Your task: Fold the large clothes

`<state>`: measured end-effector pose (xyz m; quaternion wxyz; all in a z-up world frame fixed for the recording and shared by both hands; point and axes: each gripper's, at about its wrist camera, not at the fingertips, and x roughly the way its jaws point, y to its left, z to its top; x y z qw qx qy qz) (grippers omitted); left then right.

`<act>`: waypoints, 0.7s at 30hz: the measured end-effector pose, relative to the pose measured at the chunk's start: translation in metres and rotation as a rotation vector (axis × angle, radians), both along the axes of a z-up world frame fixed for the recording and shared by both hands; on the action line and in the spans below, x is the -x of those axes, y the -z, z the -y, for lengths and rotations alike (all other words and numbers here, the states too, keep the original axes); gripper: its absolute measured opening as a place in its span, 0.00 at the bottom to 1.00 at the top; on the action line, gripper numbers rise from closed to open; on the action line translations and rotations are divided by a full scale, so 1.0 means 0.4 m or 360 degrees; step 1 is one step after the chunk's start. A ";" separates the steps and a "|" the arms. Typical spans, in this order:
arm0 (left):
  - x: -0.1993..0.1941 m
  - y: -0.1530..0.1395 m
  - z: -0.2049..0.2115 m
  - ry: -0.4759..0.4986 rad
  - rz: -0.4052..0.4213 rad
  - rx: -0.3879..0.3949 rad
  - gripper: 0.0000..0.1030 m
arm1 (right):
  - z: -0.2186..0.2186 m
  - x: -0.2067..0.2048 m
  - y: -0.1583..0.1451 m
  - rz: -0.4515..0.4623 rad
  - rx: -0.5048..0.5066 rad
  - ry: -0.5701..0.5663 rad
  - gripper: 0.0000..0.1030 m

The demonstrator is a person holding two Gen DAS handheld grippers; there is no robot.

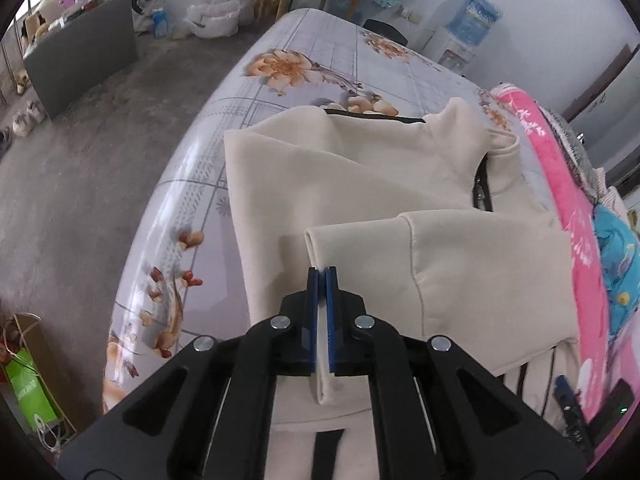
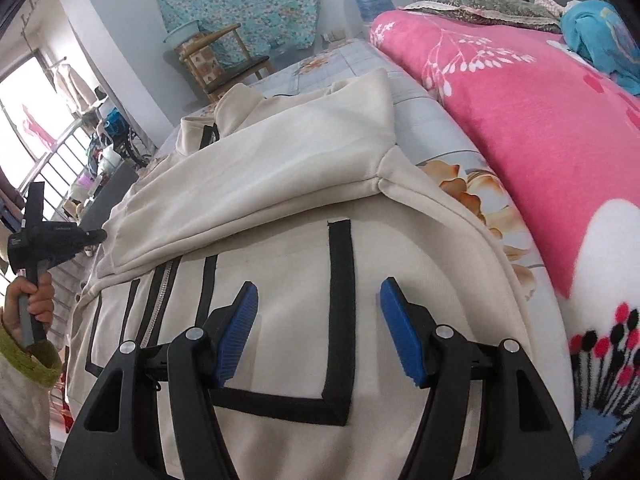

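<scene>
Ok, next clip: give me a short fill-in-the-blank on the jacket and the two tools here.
1. The left tool is shut on the jacket's cream ____.
2. The right tool hovers over the jacket with its jaws ____.
3. The trim on the jacket's front is ____ in colour.
4. Beside the jacket on the bed lies a ____ blanket with a flower print.

Missing words: sleeve; open; black; pink

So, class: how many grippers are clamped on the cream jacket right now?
1. The left gripper is shut on the sleeve cuff of the cream jacket; the right gripper hovers open above the jacket's front.
</scene>
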<state>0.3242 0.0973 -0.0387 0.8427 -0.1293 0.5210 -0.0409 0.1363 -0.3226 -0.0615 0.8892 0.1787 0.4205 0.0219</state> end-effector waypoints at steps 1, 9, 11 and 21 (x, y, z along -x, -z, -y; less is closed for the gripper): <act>0.003 -0.007 0.001 -0.0001 0.0025 -0.0046 0.03 | 0.001 0.001 -0.002 -0.0002 0.0008 0.0002 0.61; 0.057 -0.079 0.042 0.0145 0.0269 -0.0150 0.21 | 0.001 0.017 -0.039 0.0024 0.0157 0.0046 0.61; 0.070 -0.072 0.079 0.0263 0.0260 -0.0138 0.24 | 0.000 0.018 -0.043 0.0027 0.0182 0.0051 0.61; 0.098 0.022 0.127 0.0373 0.0079 -0.0245 0.27 | 0.017 0.048 -0.064 0.0005 0.0236 0.0077 0.51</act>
